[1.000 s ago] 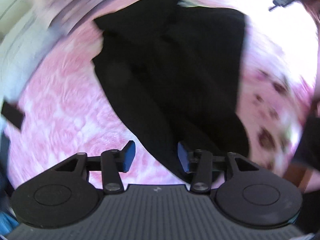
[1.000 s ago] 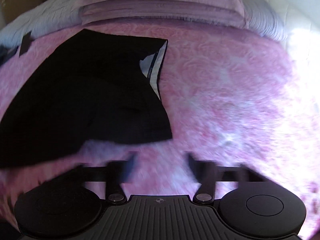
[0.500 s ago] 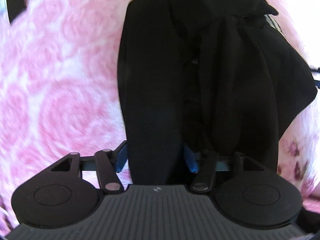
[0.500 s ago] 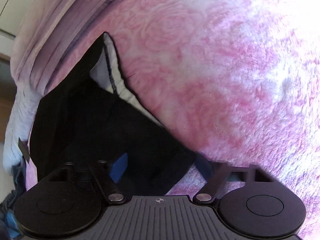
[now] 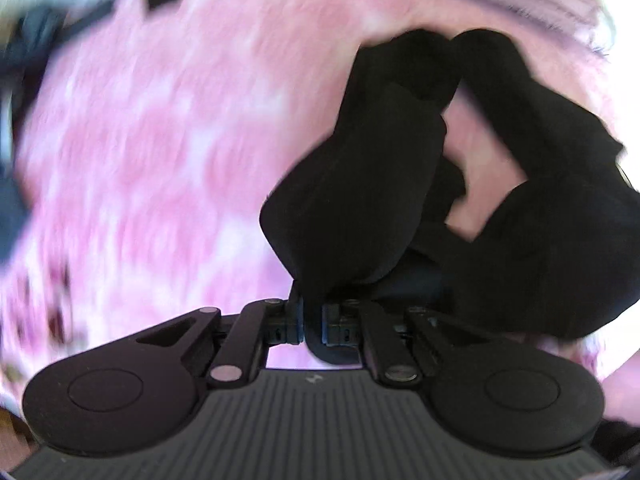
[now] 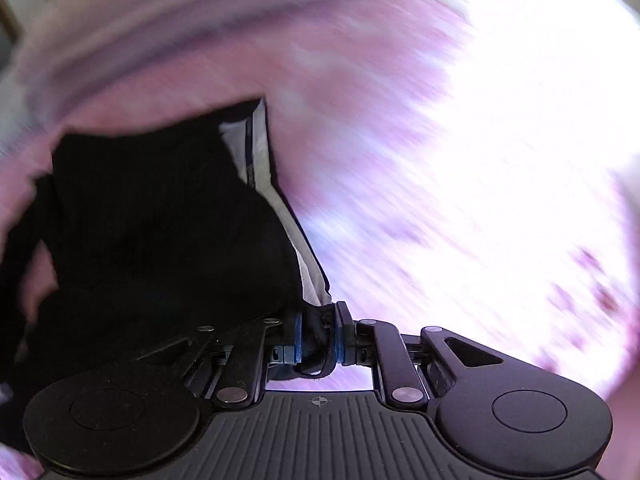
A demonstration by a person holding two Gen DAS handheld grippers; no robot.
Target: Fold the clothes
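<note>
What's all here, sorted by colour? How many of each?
Black: 3, namely one garment and two grippers, left and right, each with jaws clamped on the garment.
Pink: 1, the blanket underneath.
Total: 4

Setting: a home bedroom, as we read it. Evidence we list:
1. A bed covered by a plush pink blanket (image 5: 168, 168) with a swirled rose-like pattern, filling most of both wrist views.
2. A folded mauve cover or pillow (image 6: 132, 36) stacked along the far edge of the bed.
3. A black garment (image 6: 160, 216) lying on the bedding, its pale lining showing.
4. Strong daylight whitening 1 side of the blanket.
Both views are blurred; we catalogue nothing finer.
</note>
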